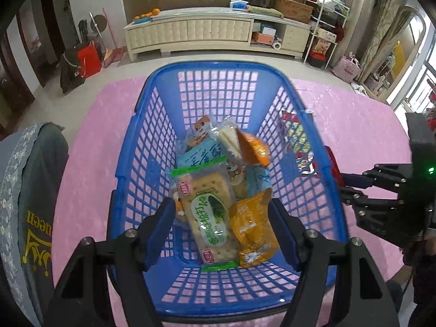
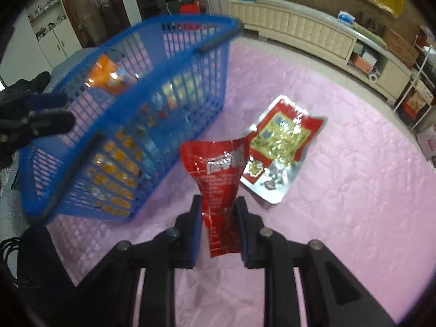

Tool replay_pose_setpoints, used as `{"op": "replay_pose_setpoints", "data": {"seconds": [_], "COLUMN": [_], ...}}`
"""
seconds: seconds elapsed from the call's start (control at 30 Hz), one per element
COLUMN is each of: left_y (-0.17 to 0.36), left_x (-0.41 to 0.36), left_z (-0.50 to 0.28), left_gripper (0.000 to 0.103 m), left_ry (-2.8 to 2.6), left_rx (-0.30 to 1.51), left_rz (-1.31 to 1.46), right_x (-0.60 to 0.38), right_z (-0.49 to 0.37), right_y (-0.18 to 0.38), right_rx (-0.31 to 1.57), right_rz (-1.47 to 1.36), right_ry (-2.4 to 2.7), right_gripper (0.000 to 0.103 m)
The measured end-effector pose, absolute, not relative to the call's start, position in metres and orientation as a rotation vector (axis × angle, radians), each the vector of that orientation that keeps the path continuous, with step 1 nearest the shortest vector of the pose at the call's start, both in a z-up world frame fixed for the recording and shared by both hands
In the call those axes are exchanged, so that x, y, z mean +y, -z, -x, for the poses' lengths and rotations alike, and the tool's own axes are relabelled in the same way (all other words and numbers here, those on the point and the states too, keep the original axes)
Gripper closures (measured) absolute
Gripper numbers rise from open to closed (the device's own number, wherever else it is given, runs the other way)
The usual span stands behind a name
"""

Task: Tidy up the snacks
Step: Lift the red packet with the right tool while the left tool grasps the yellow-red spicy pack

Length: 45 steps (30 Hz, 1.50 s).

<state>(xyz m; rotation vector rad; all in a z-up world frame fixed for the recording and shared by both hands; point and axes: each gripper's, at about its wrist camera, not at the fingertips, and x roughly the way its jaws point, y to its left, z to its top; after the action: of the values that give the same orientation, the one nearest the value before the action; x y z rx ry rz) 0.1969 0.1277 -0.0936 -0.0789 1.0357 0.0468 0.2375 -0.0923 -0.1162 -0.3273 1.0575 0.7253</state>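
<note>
The right gripper (image 2: 219, 212) pinches a red packet (image 2: 218, 179), likely bound for the basket (image 2: 130, 103). The left gripper (image 1: 222, 230) hangs wide above it, empty.

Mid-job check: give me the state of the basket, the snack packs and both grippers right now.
blue basket: upright on pink cloth, holding several packs
cracker pack: inside basket, lying on top
red pack: pinched in right gripper, outside basket
red-and-silver pack: flat on cloth beside basket
left gripper: open over basket
</note>
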Motion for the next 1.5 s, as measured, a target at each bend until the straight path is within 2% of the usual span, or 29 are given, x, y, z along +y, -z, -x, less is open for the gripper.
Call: {"op": "replay_pose_setpoints", "data": {"seconds": [0.37,0.47,0.53,0.87,1.03,1.23,1.33,1.37,1.5], "left_y": [0.04,0.035,0.036,0.079,0.112,0.134,0.149,0.153,0.157], "left_x": [0.062,0.038,0.019,-0.055,-0.064,-0.071,-0.071,-0.071,-0.072], "left_z": [-0.192,-0.195,-0.199,-0.249,-0.278,-0.303,-0.318,-0.323,-0.333], "left_gripper": [0.035,0.025,0.023,0.018,0.018,0.018,0.011,0.001,0.0], "left_ry": [0.037,0.066,0.087,0.096,0.076,-0.037,-0.044,-0.039,-0.021], "left_rx": [0.928,0.912,0.911,0.975,1.038,0.983,1.018,1.023,1.02], "left_rz": [0.006,-0.019,-0.047,-0.134,-0.06,-0.14,-0.165,-0.162,-0.152], "right_x": [-0.14,-0.159,-0.17,-0.233,-0.254,-0.264,-0.262,-0.26,-0.257], "right_z": [-0.222,-0.224,-0.226,-0.244,-0.263,-0.281,-0.289,-0.292,-0.299], "right_y": [0.062,0.057,0.055,0.067,0.088,0.107,0.116,0.119,0.126], "right_rx": [0.942,0.918,0.908,0.891,0.895,0.901,0.911,0.912,0.918], "right_rz": [0.238,0.213,0.192,0.085,0.067,0.054,0.045,0.045,0.036], "right_ry": [-0.623,-0.604,-0.588,-0.524,-0.499,-0.502,-0.504,-0.503,-0.492], "right_gripper": [0.076,0.076,0.076,0.076,0.076,0.076,0.076,0.076,0.076]}}
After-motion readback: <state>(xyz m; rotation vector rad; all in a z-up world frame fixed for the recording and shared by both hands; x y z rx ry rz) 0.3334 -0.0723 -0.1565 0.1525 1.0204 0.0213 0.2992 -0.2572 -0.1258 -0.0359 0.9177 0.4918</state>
